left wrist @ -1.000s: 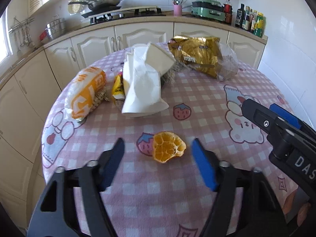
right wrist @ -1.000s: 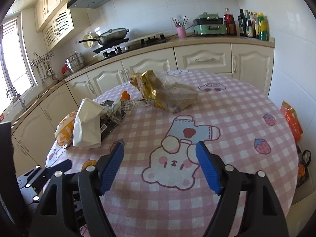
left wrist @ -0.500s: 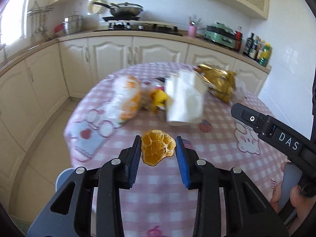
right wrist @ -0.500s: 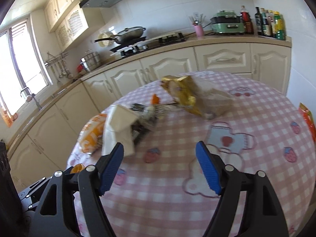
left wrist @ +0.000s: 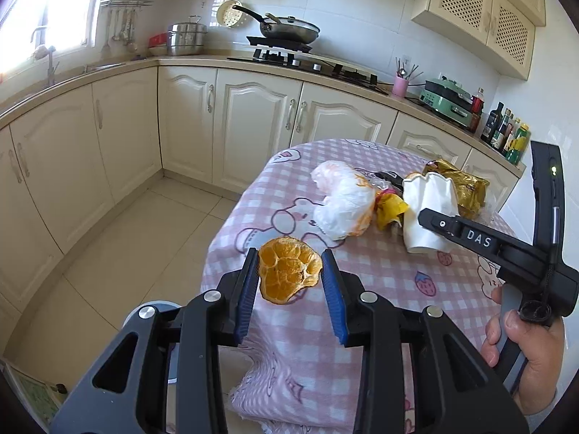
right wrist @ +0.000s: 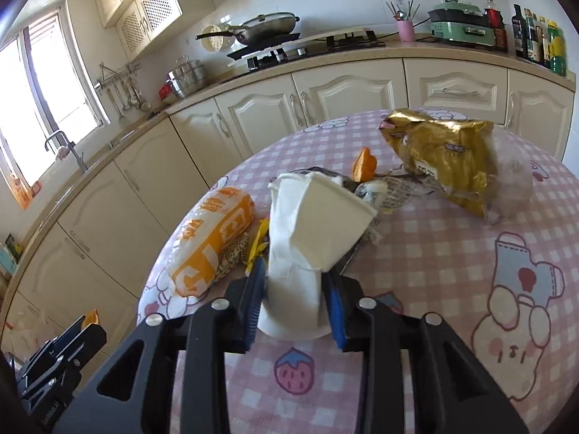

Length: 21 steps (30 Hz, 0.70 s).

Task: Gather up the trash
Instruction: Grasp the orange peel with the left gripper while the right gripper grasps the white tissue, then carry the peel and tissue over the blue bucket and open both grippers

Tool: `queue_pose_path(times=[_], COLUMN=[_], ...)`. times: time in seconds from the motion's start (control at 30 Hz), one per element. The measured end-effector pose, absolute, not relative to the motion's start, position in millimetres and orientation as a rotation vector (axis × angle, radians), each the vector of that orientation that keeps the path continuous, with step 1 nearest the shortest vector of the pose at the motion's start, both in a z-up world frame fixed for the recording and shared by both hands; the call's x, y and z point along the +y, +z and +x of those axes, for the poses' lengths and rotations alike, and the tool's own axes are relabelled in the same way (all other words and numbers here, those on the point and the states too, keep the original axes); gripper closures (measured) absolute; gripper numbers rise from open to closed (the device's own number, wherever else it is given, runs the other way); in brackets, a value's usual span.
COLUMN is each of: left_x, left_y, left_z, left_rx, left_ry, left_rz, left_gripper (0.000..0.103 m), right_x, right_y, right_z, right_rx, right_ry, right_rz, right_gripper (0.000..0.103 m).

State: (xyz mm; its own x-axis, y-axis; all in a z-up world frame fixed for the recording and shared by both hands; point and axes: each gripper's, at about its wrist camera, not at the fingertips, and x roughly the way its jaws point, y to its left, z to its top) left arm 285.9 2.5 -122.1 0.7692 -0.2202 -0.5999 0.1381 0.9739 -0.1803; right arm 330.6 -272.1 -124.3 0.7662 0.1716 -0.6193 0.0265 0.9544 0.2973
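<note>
Orange peel [left wrist: 288, 274] now clamped between blue pads of left gripper [left wrist: 289, 282], lifted clear of table [left wrist: 380, 282] and held out past its edge, over floor; a second ago it was lying on cloth between spread jaws. Right gripper [right wrist: 294, 302], spread wide half a second ago, now closed on white paper bag [right wrist: 307, 238] at its lower end. Beyond: orange-white wrapper [right wrist: 211, 238], gold bag [right wrist: 445, 155] untouched. Judgement: two pieces secured, disposal next.
</note>
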Motion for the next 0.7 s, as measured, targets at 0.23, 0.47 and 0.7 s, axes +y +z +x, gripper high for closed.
queue_pose_path(times=[0.23,0.47,0.7], left_x=[29,61,112], left_y=[-123,-124,-140], left_z=[281,275,271], left_rx=[0.648,0.630,0.650], left_ry=[-0.175,-0.129,-0.028], left_rz=[-0.176,-0.212,-0.246], left_gripper=[0.070,0.070,0.070], right_x=[-262,-217,-133], right_y=[-99,-67,-74], right_z=[302,276,281], right_rx=[0.576,0.479,0.523], right_ry=[0.068,0.166,0.366], right_rz=[0.243,0.185,0.136], right_gripper=[0.074,0.075,0.075])
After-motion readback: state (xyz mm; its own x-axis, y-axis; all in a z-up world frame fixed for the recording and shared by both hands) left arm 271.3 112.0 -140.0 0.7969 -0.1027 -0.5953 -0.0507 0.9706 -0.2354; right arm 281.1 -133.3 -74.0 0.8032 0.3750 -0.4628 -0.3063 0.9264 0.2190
